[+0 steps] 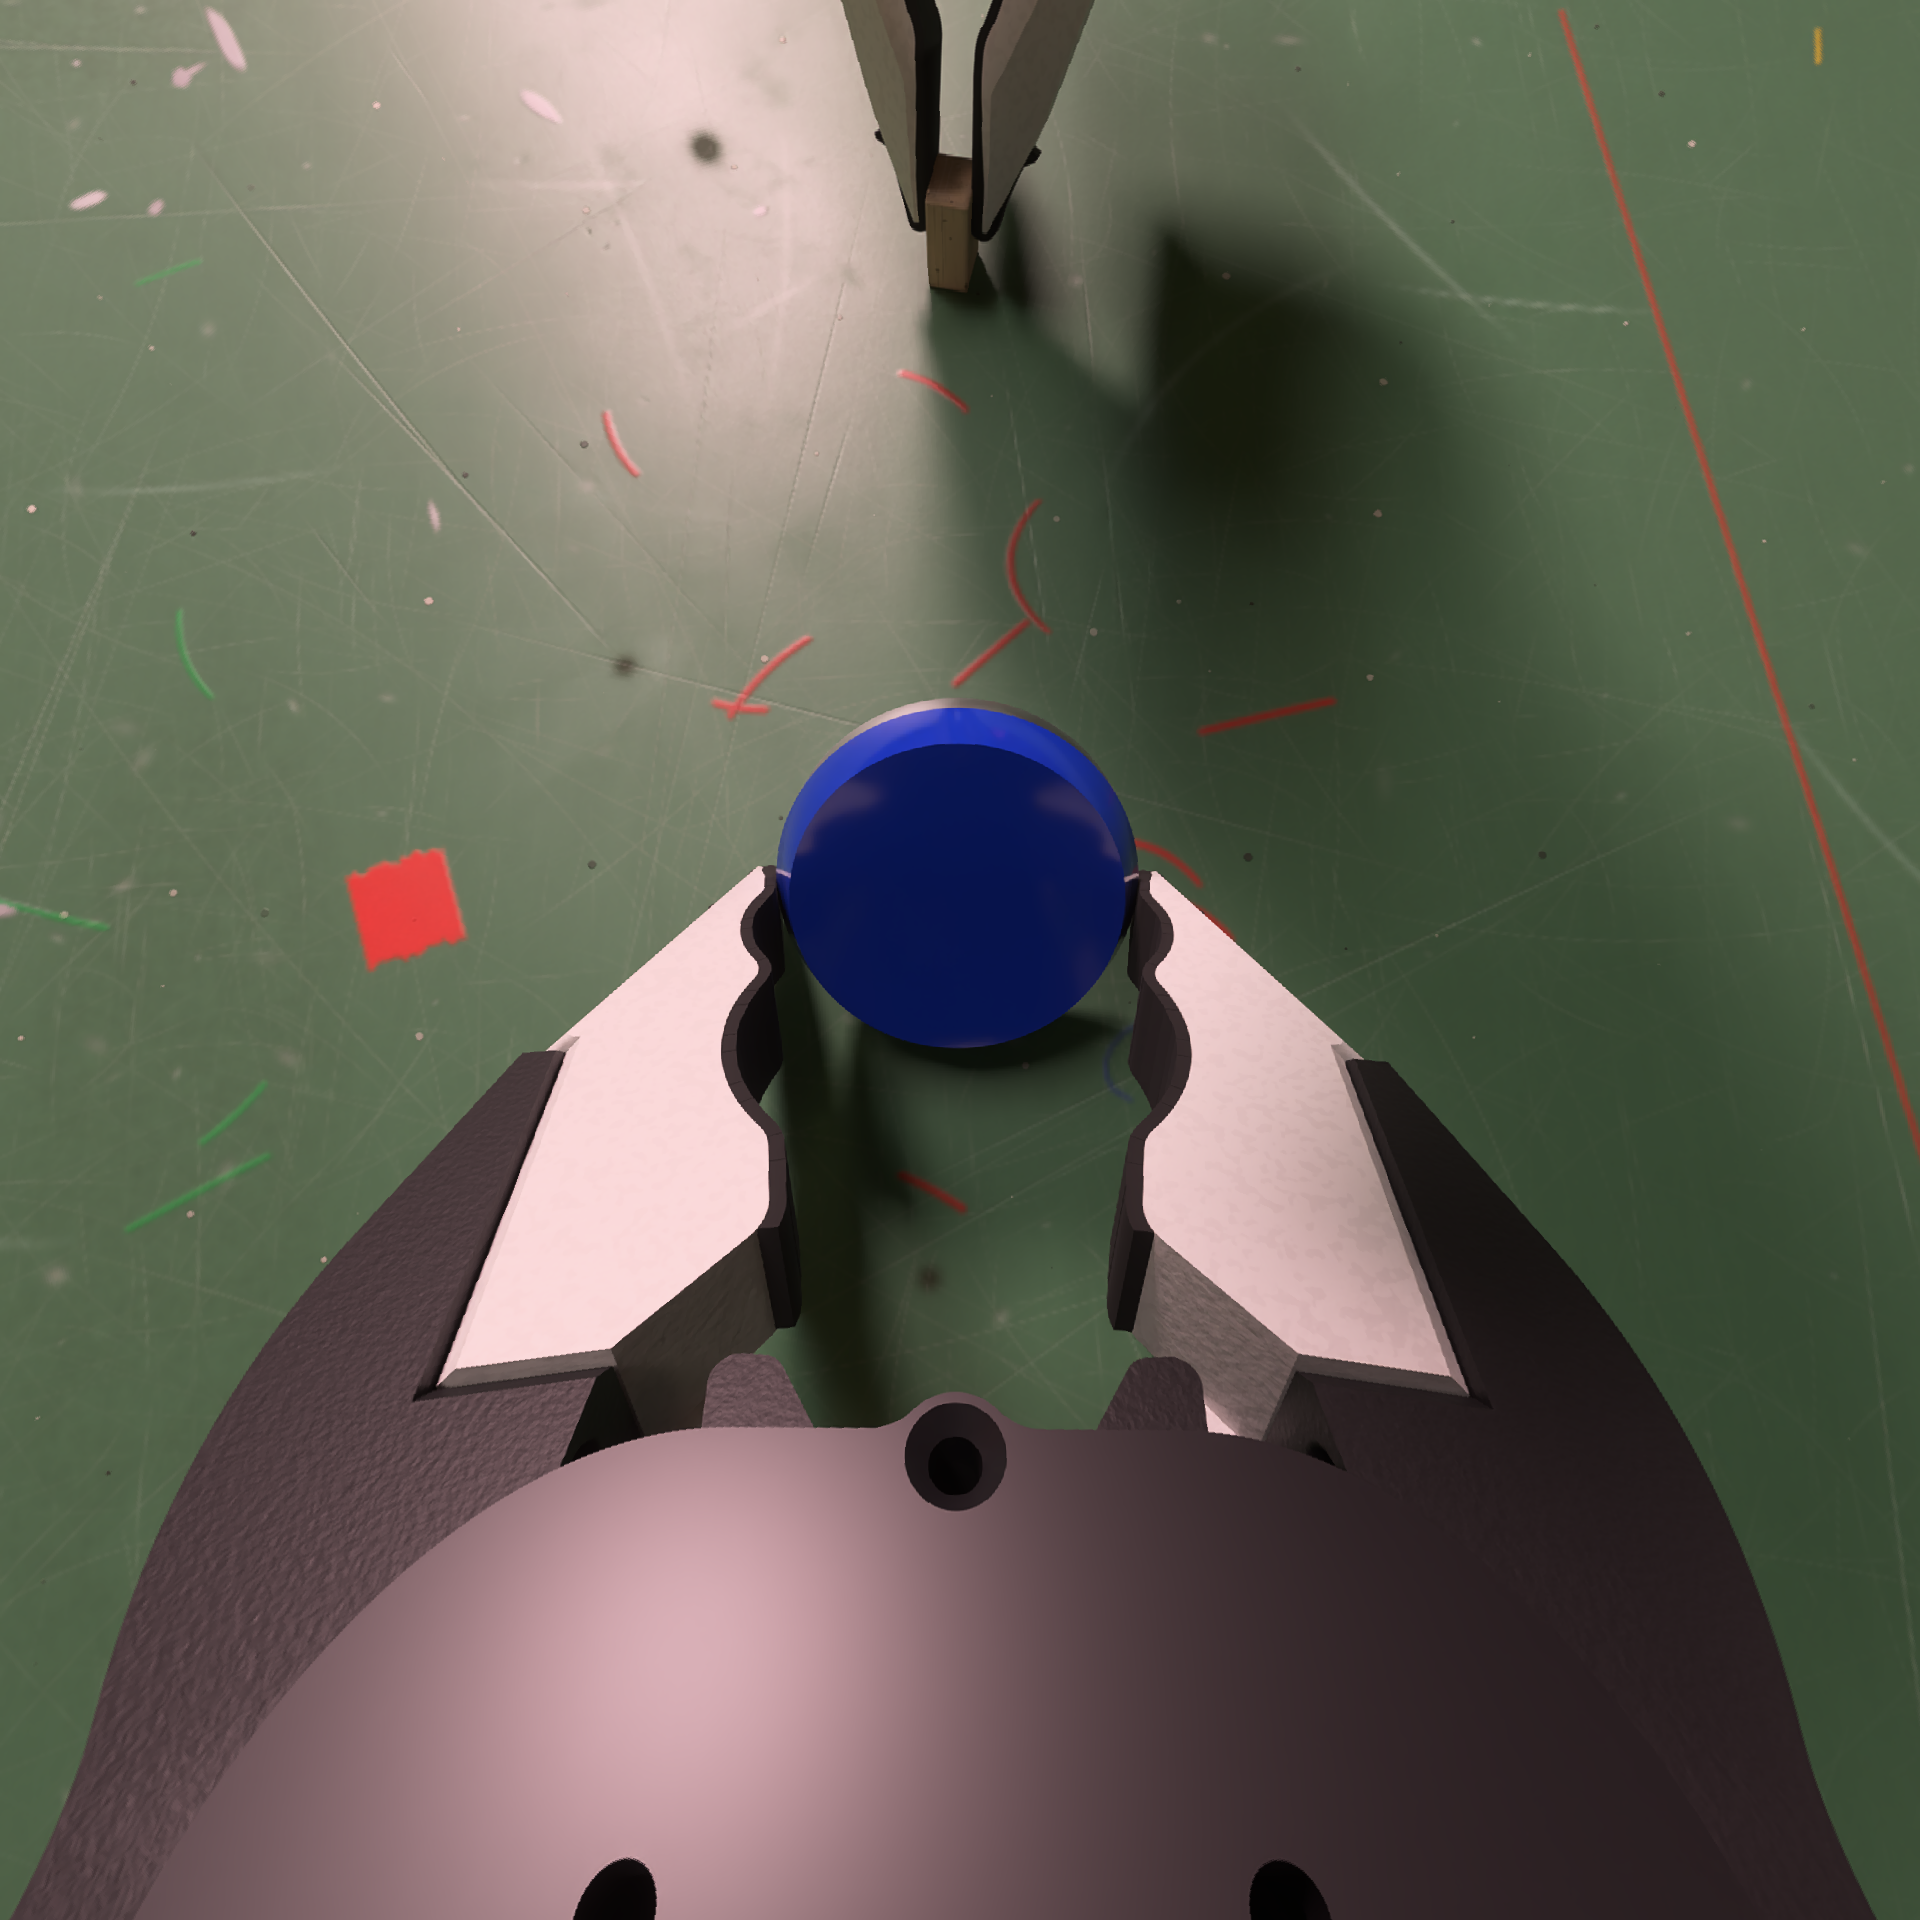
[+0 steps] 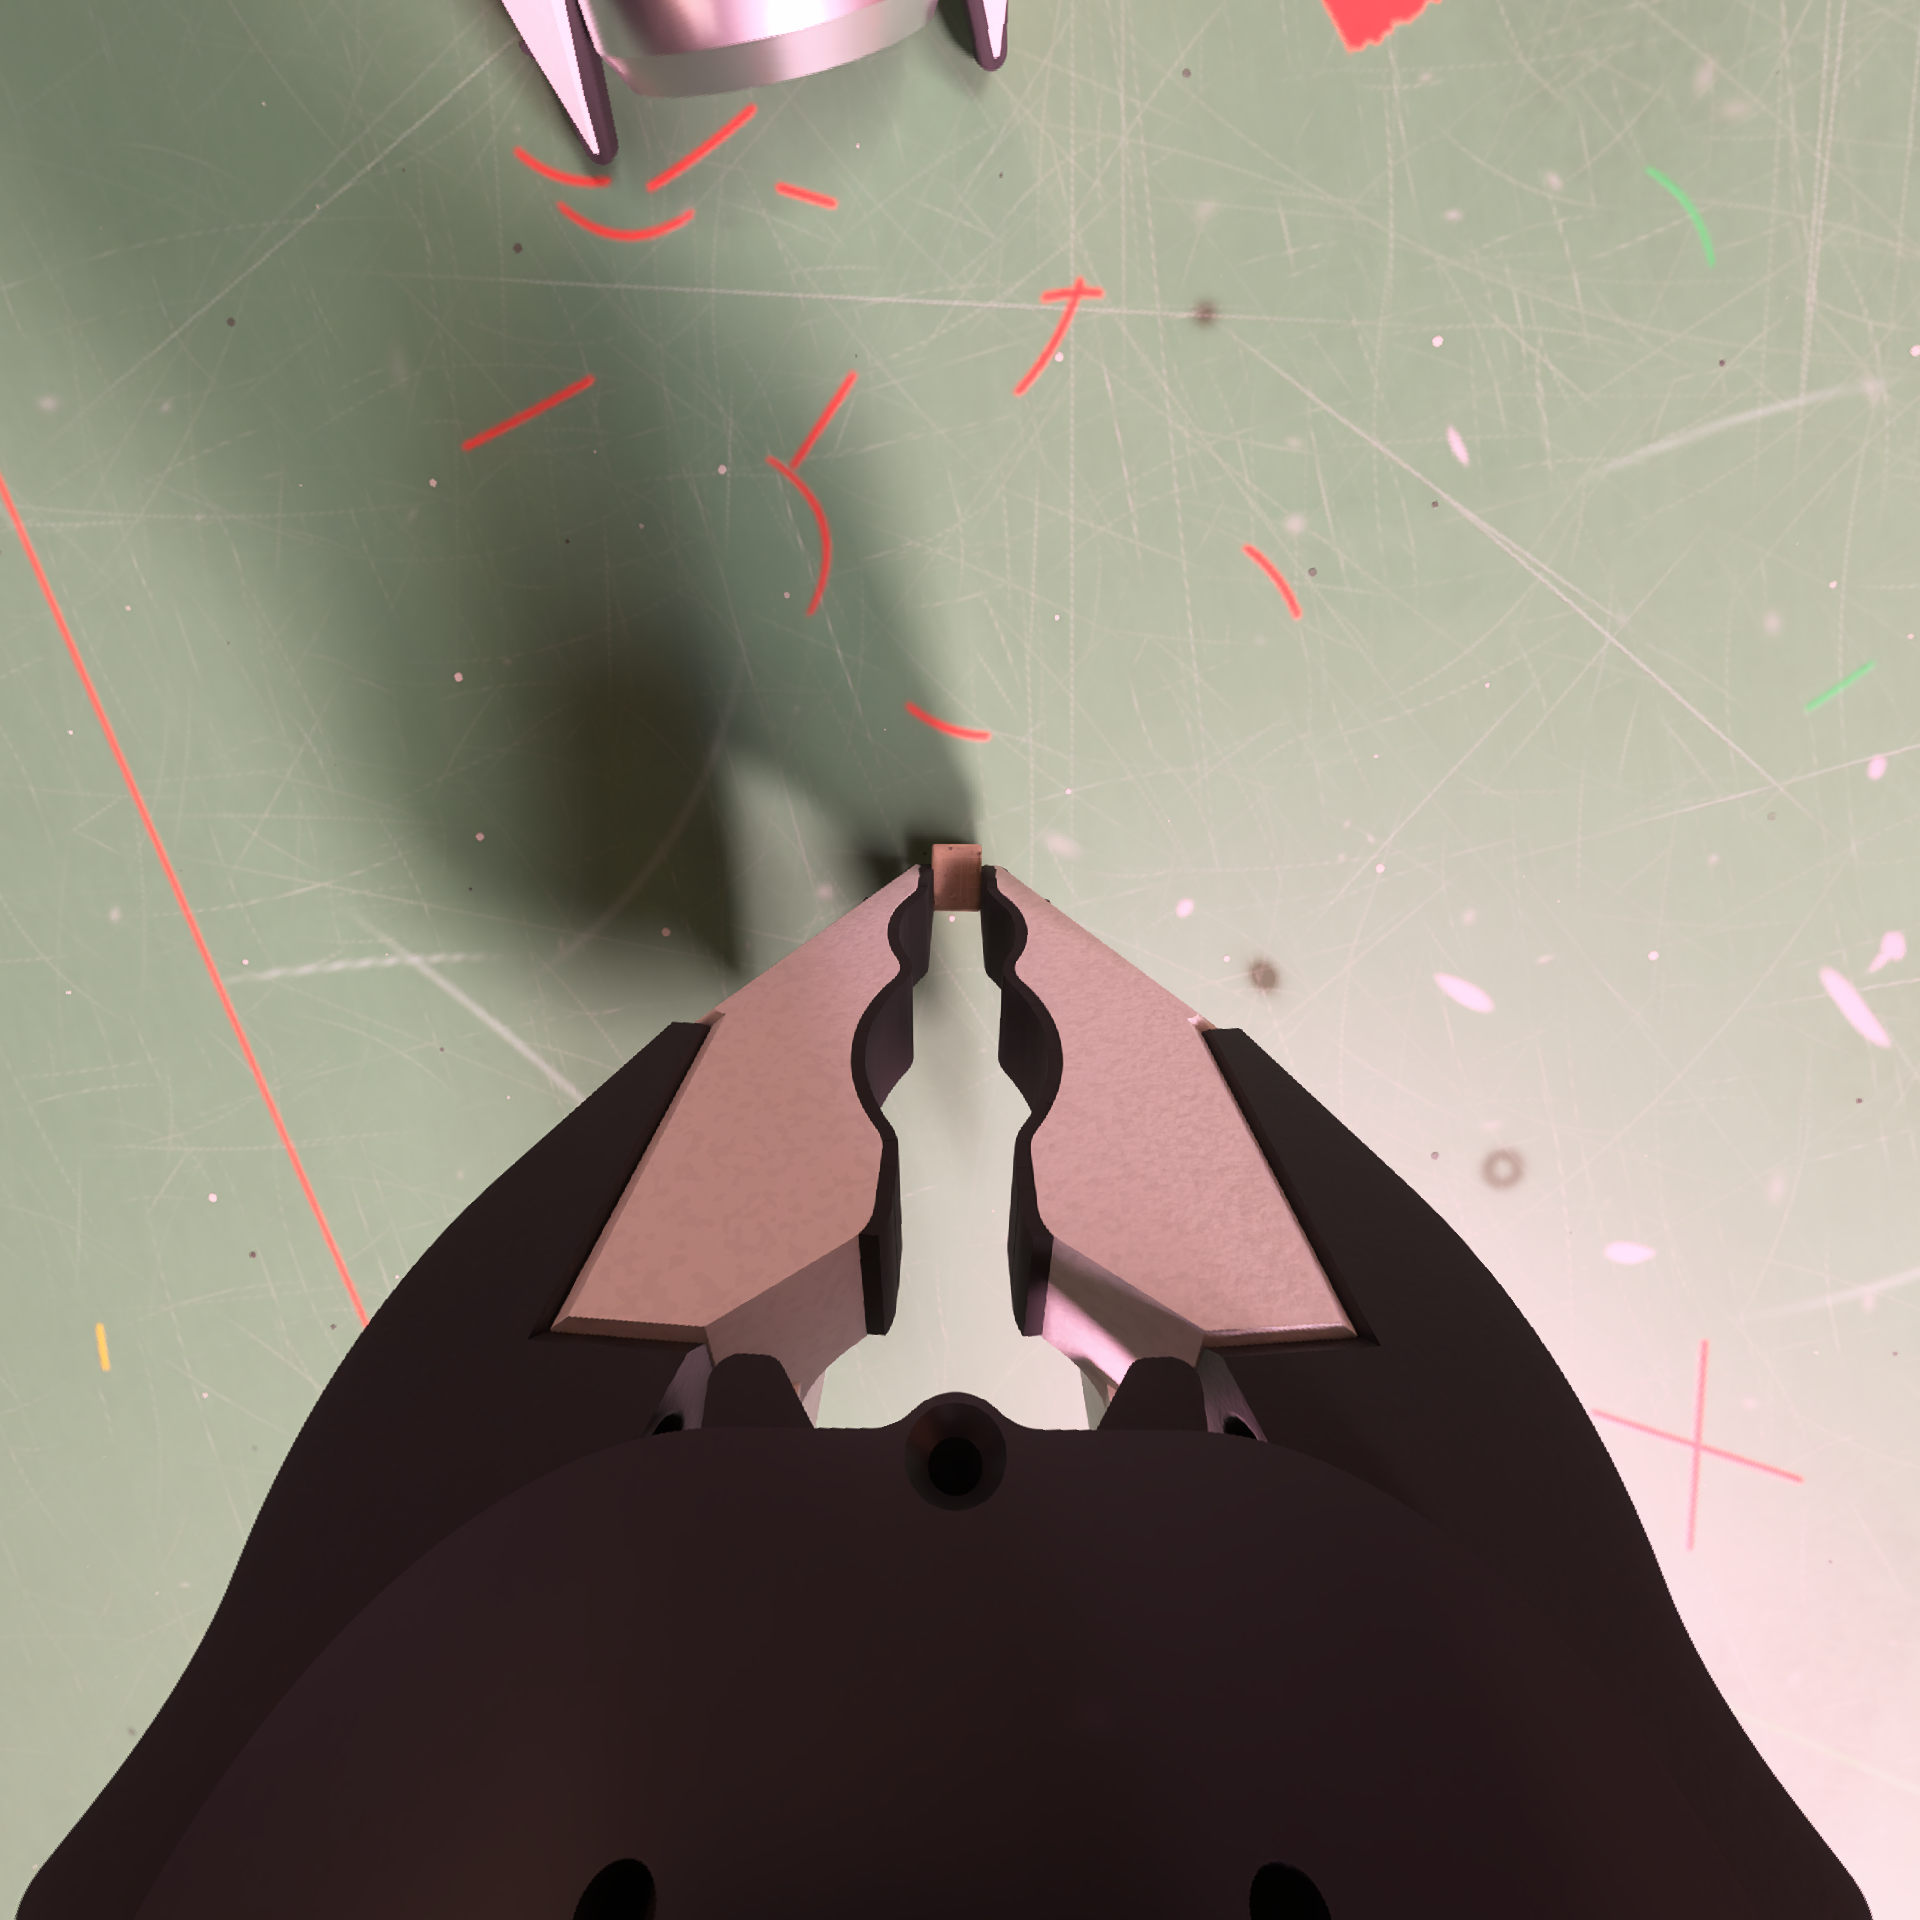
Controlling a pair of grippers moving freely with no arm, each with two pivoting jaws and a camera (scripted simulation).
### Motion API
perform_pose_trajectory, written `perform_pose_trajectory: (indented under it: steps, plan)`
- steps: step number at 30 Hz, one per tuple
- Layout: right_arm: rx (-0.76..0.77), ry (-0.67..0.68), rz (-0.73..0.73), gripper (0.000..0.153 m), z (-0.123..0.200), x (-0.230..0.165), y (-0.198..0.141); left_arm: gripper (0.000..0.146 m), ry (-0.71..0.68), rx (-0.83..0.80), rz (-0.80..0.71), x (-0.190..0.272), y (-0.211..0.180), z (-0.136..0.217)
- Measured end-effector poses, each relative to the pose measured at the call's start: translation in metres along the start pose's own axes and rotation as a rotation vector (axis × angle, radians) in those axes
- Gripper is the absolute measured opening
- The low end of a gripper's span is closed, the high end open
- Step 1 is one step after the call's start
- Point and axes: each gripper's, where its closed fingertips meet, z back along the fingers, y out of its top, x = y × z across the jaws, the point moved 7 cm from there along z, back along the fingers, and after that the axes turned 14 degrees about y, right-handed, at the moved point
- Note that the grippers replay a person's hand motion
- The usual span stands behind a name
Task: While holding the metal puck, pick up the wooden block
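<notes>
The left tool [image 1: 954,883] is gripping the round blue metal puck [image 1: 954,894] right at its fingertips, clamped on both sides, and the puck's casting a shadow on the scratched green desk [image 1: 416,520] below; the right tool [image 2: 954,883] is pinching the small pale wooden block [image 2: 954,875] between its narrow tips; in the left wrist view that block [image 1: 954,234] is sticking out below the far tool [image 1: 948,213]; a red square patch [image 1: 405,906] is sitting on the desk off to the side.
</notes>
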Motion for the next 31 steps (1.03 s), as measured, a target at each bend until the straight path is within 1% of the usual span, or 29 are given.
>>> perform_pose_trajectory:
  steps: [6,8,10,12,13,15,17,22,31]
  plan:
    - [0.003,0.005,-0.011,0.008,0.001,0.0,0.0,0.067,0.004,-0.003,0.004,0.001,0.0,0.0]
    - [0.058,0.014,-0.007,0.008,0.01,0.002,0.006,0.067,0.009,-0.006,0.008,0.001,0.001,0.0]
    - [0.136,-0.016,0.002,0.008,0.025,0.006,0.016,0.067,0.01,-0.005,0.01,0.001,0.001,0.0]
    - [0.165,-0.063,0.037,0.008,0.036,0.009,0.029,0.067,0.008,-0.001,0.01,0.001,0.001,-0.001]
    - [0.163,-0.066,0.055,0.008,0.038,0.009,0.035,0.067,0.008,0.002,0.011,0.001,0.001,-0.001]
    - [0.144,-0.046,0.079,0.008,0.035,0.01,0.044,0.067,0.008,0.005,0.013,0.001,0.001,-0.001]
    - [0.108,-0.016,0.086,0.008,0.026,0.011,0.048,0.067,0.01,0.008,0.016,0.001,0.0,-0.001]
    - [0.039,0.013,0.081,0.008,0.002,0.013,0.047,0.067,0.012,0.012,0.02,0.002,0.0,-0.001]
    - [0.011,0.036,0.056,0.008,-0.007,0.013,0.044,0.067,0.015,0.013,0.022,0.002,0.0,-0.001]
